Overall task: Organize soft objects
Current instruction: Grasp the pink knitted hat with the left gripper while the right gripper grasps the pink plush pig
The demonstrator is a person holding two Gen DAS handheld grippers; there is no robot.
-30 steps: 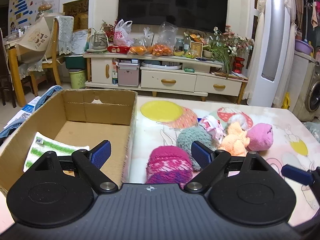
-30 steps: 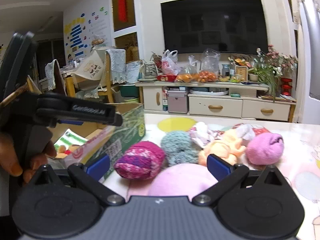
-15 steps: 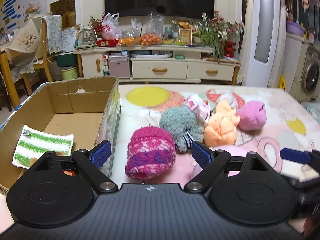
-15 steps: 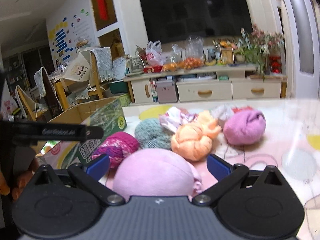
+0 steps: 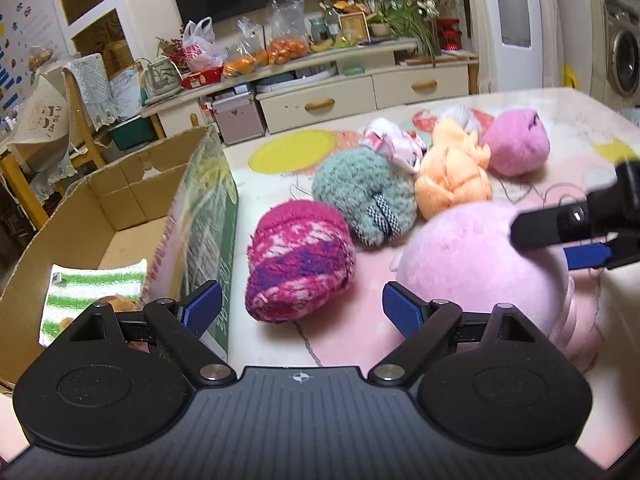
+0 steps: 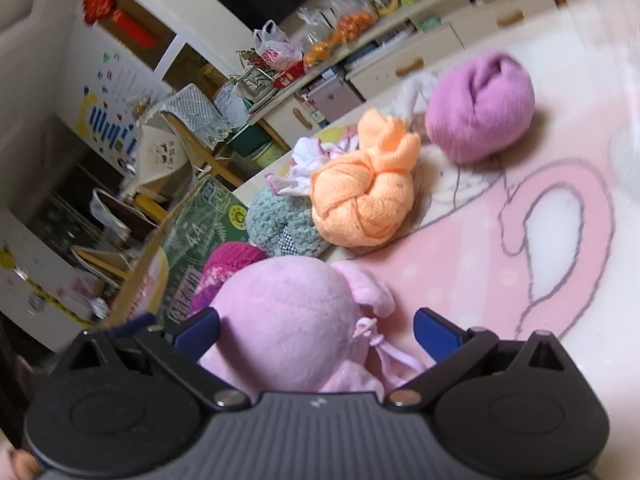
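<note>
We are working at a table (image 5: 560,100) covered with a pink cartoon cloth, beside a cardboard box (image 5: 132,200) at its left edge. Inside the box a green-striped cloth (image 5: 96,288) is already lying, with something orange-brown just beside it that we cannot identify, so by our judgement the sorting is only starting. Still lying on the table are a pale pink plush (image 6: 288,320), a magenta knitted bundle (image 5: 300,264), a grey-green fuzzy bundle (image 5: 360,192), an orange knitted bundle (image 6: 364,200), a purple ball (image 6: 480,108) and a white-pink cloth (image 5: 392,144) behind them. We are holding our right gripper (image 6: 316,332) with jaws apart around the pale pink plush, not yet squeezing it. Our left gripper (image 5: 300,308) is hanging spread wide and empty, near the magenta bundle.
</note>
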